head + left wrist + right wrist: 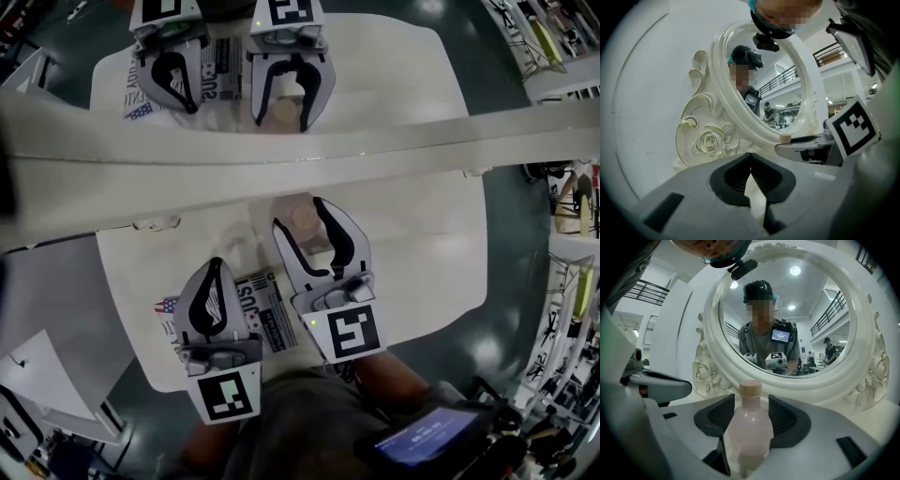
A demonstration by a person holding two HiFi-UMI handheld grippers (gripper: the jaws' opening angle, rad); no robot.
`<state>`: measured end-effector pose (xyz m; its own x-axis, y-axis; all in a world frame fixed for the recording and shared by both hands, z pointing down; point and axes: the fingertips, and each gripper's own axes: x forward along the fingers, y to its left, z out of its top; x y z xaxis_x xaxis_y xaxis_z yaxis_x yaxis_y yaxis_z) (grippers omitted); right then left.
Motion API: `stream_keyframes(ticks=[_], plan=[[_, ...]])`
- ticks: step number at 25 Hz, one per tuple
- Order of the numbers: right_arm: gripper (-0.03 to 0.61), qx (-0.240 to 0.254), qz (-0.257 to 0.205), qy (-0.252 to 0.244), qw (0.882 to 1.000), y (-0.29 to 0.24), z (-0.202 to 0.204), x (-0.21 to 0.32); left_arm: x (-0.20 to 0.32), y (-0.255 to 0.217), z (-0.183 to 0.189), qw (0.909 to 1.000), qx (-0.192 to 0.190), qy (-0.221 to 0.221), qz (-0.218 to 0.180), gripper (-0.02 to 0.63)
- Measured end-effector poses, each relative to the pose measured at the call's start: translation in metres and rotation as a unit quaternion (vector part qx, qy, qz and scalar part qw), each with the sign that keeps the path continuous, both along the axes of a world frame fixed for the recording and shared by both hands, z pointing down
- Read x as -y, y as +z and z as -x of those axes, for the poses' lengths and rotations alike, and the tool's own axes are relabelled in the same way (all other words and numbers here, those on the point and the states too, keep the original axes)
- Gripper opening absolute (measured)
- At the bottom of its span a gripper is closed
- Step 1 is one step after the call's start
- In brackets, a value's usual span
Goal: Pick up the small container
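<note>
Grey fabric of the person's shirt [309, 412] is seen at the bottom edge of the head view, with a dark device [427, 441] showing a lit screen beside it. Just ahead, two claws are held over a white tabletop [431, 272], each carrying a marker cube [230, 396] at its rear. The left claw [217, 266] is seen overlapping a printed leaflet [270, 317] that lies flat on the tabletop. In the left gripper view its jaws are seen closed, tips met, with nothing gripped between them. The right claw [301, 214] is set a little further forward, and its jaws are spread wide.

The small container [749, 427], a pale pink translucent bottle with a tan cap, is stood upright on the tabletop between those open jaws. In the right gripper view the dark pads [785, 420] are seen on either side of its neck, and no pressing contact can be made out.

Directly behind the bottle, a mirror [806, 329] in an ornate white frame [707, 142], moulded with roses and scrolls, is stood on the tabletop. Both claws, the bottle and the leaflet are repeated in its glass in the head view, and the person is reflected in it in the right gripper view. Beyond the tabletop, a dark glossy floor [511, 309] is visible.
</note>
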<state>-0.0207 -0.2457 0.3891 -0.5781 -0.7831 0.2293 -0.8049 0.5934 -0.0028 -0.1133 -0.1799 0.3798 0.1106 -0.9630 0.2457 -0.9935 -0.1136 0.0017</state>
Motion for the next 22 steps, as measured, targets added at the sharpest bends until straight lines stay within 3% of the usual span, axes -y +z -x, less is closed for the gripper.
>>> stream_keyframes(ticks=[22], plan=[[0.209,0.003,0.002,0.0,1.0,-0.0055,0.0038,0.0089,0.0073,0.002,0.0045,0.9999,-0.003,-0.009,0.007,0.015]])
